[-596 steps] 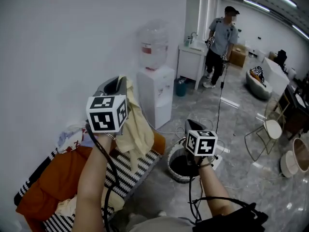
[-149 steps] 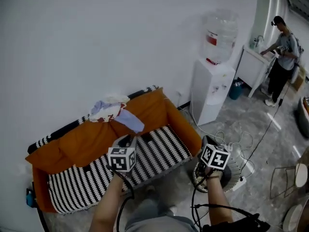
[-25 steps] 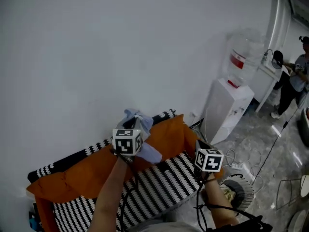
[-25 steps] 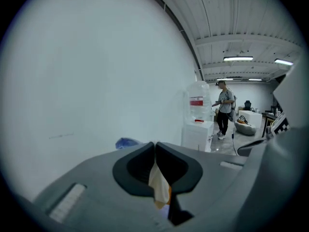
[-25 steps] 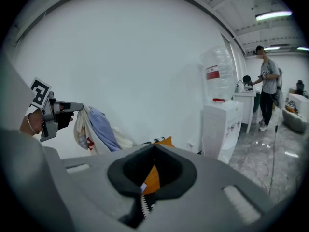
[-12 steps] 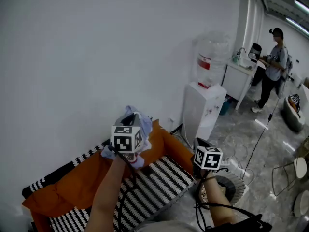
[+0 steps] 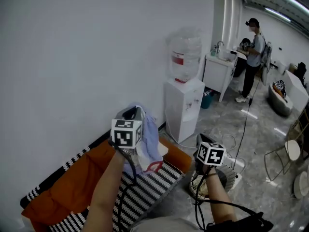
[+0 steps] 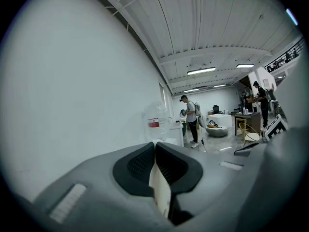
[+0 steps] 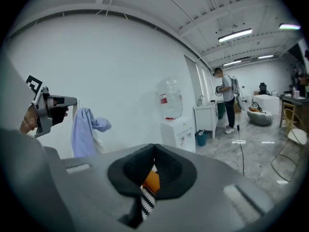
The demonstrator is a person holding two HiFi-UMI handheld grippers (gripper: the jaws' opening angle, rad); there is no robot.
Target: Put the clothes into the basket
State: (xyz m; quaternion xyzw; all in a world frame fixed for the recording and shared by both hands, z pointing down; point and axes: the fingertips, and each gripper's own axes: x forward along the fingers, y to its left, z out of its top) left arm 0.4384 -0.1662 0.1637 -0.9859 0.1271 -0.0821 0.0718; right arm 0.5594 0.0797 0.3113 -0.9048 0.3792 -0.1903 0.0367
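Note:
My left gripper [image 7: 136,114] is raised over the sofa and shut on a bundle of clothes [image 7: 150,141], light blue and white with a red trim, which hangs free below it. In the left gripper view a pale fold of cloth [image 8: 160,190] is pinched between the closed pads of the left gripper [image 8: 155,149]. The round woven basket [image 7: 231,176] stands on the floor at the sofa's right end, with pale clothes inside. My right gripper [image 7: 202,140] hovers just above the basket, shut and empty [image 9: 154,151]. From its view the hanging blue cloth [image 9: 83,129] shows at the left.
The orange sofa [image 7: 72,187] with a black-and-white striped seat [image 7: 152,190] runs along the white wall. A water dispenser [image 7: 184,108] stands right of it. Further back stand a white cabinet [image 7: 223,67] and a person [image 7: 252,52]. Cables lie on the floor, and a chair [image 7: 288,151] is at the right.
Both grippers have swung right and risen. The left one has carried the clothes off the sofa's back rest toward the sofa's right end. The right one now hangs over the basket.

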